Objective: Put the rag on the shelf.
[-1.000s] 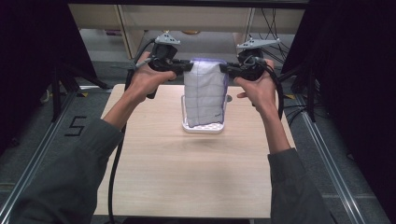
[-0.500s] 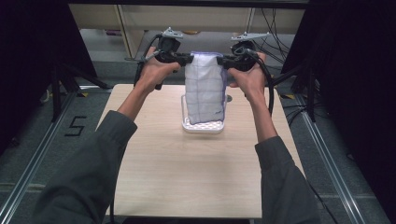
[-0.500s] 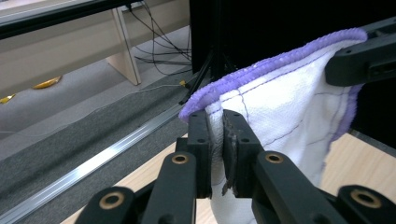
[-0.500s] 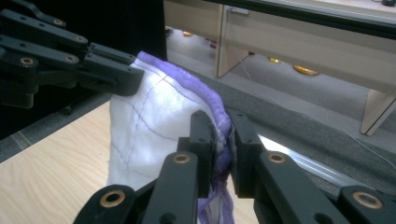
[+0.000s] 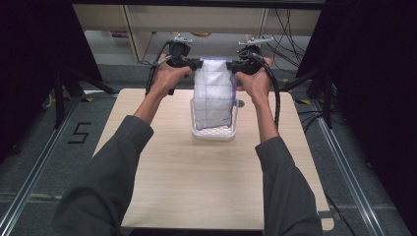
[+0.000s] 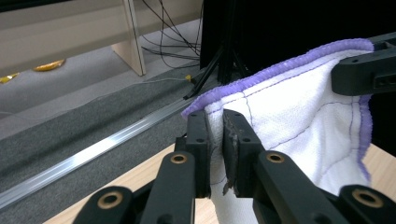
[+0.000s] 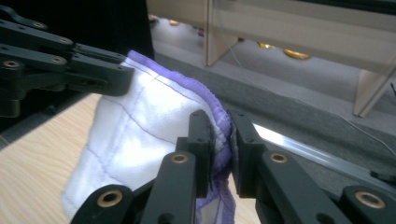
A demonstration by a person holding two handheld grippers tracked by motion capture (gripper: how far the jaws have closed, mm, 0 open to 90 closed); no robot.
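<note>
- A light wooden table [image 5: 206, 177] stands on grey carpet, with dark curtains at both sides and pale shelving and loose cables beyond its far edge.
- A white basket [image 5: 214, 132] sits on the far half of the table, midway between its sides.
- A white cloth [image 5: 212, 93] with purple edging and purple stitched lines hangs upright above the basket, its lower end down inside it.
- Compared with half a second ago, the hands and the cloth sit at much the same height and place; a second ago they were a little lower and nearer the person.
- The left gripper [image 5: 196, 63] pinches the cloth's top left corner; in the left gripper view [image 6: 214, 140] its jaws are pressed onto the fabric.
- The right gripper [image 5: 231, 65] pinches the top right corner; in the right gripper view [image 7: 222, 140] its jaws clamp the purple edge.
- The cloth's top edge is stretched between the two grippers.
</note>
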